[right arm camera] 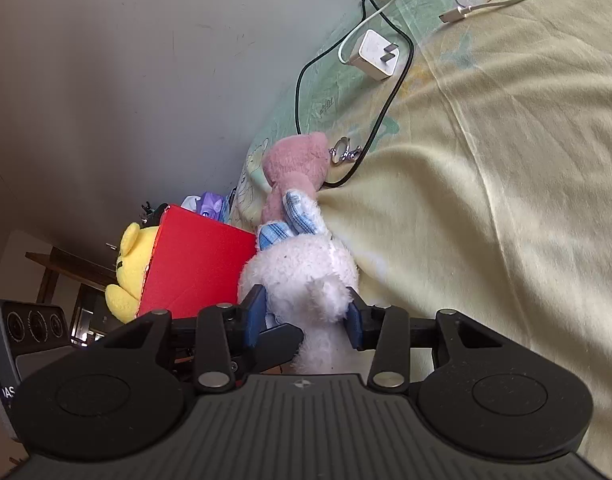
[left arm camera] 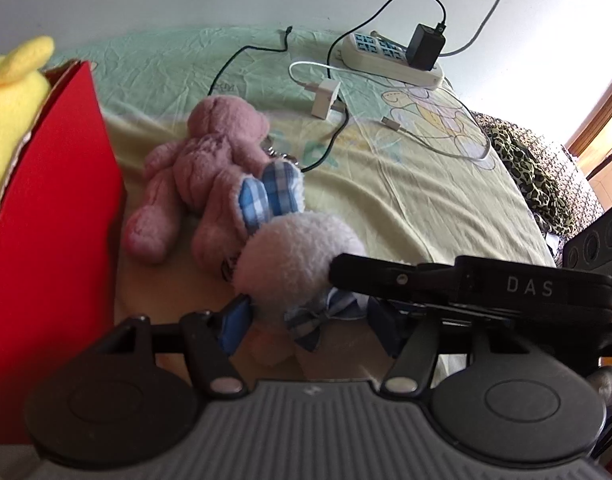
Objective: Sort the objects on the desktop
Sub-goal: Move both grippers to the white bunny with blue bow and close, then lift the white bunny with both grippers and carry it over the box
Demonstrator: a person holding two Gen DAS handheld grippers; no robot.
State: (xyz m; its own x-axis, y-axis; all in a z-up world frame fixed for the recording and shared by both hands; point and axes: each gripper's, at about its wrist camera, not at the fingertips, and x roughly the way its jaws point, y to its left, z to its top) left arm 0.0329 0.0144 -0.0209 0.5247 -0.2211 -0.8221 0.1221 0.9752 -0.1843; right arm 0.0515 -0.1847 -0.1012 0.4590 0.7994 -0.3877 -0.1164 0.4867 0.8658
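A white plush rabbit [left arm camera: 294, 256] with blue plaid ears and a plaid bow lies on the yellow-green sheet [left arm camera: 425, 184], against a pink plush bear [left arm camera: 210, 160]. My left gripper [left arm camera: 307, 326] has its blue pads closed on the rabbit at the bow. One black finger [left arm camera: 425, 276] of the right gripper reaches in from the right onto the rabbit's head. In the right wrist view my right gripper [right arm camera: 304, 318] is shut on the same white rabbit [right arm camera: 302, 272], its pads sunk into the fur. The pink bear [right arm camera: 298, 168] lies just beyond.
A red box [left arm camera: 54, 220] stands close on the left with a yellow plush toy [left arm camera: 10, 92] in it. Farther back lie a white charger [left arm camera: 325, 98], a power strip [left arm camera: 389, 56] with a black adapter, and loose cables. A keyring [right arm camera: 341, 150] sits by the bear.
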